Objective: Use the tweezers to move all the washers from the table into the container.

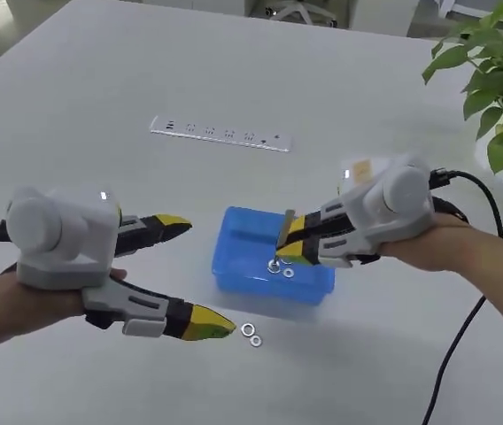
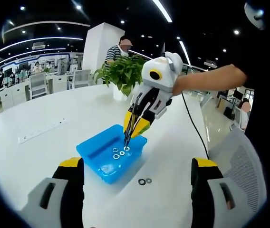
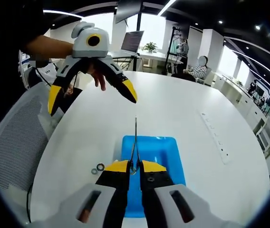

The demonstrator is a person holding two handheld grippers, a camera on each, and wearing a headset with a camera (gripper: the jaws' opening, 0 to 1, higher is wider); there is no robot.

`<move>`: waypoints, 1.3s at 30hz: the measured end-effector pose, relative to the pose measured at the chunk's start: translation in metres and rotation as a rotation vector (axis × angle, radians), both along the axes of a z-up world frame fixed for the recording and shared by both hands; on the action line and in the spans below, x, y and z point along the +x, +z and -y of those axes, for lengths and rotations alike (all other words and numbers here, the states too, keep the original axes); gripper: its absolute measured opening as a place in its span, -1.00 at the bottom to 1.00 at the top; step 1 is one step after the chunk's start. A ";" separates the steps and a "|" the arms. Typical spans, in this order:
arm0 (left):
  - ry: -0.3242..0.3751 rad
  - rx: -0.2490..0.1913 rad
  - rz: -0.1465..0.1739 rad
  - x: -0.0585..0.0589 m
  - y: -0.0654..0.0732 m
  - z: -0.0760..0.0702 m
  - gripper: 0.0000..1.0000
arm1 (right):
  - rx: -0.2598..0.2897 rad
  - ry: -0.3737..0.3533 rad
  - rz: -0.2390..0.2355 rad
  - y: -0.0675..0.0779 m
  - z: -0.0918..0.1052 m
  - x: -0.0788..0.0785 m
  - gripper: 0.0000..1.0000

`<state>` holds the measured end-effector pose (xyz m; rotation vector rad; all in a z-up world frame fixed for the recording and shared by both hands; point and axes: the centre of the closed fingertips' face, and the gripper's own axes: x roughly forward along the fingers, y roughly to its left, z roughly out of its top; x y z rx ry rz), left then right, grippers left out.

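Pinching the tweezers (image 1: pixel 283 228) over the container (image 1: pixel 244 227), the right tool (image 1: pixel 294 242) likely needs rim grips on two light, slippery washers (image 1: pixel 251 335) (flat on the surface (image 1: pixel 101 106)), left tool (image 1: pixel 211 275) spread.

The tweezers (image 1: pixel 283 232) in the right tongs (image 1: pixel 294 250) are thin grey metal. The container (image 1: pixel 260 290) under them is smooth, shiny blue plastic. The washers (image 1: pixel 248 330) by the left tongs (image 1: pixel 212 275) are shiny metal. The tabletop (image 1: pixel 234 80) is smooth, white and a bit dull. Both tongs are hard plastic.
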<state>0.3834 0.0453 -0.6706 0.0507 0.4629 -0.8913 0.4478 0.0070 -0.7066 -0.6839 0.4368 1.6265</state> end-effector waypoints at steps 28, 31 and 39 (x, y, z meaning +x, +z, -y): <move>-0.066 0.020 0.054 0.031 0.007 0.008 0.39 | -0.035 0.006 -0.042 -0.042 -0.006 0.010 -0.82; -0.078 0.041 0.064 0.037 0.006 0.009 0.19 | -0.037 0.012 -0.043 -0.044 -0.005 0.011 -0.82; -0.125 0.042 0.081 0.053 0.007 0.023 -0.19 | -0.038 0.029 -0.045 -0.048 -0.006 0.013 -0.82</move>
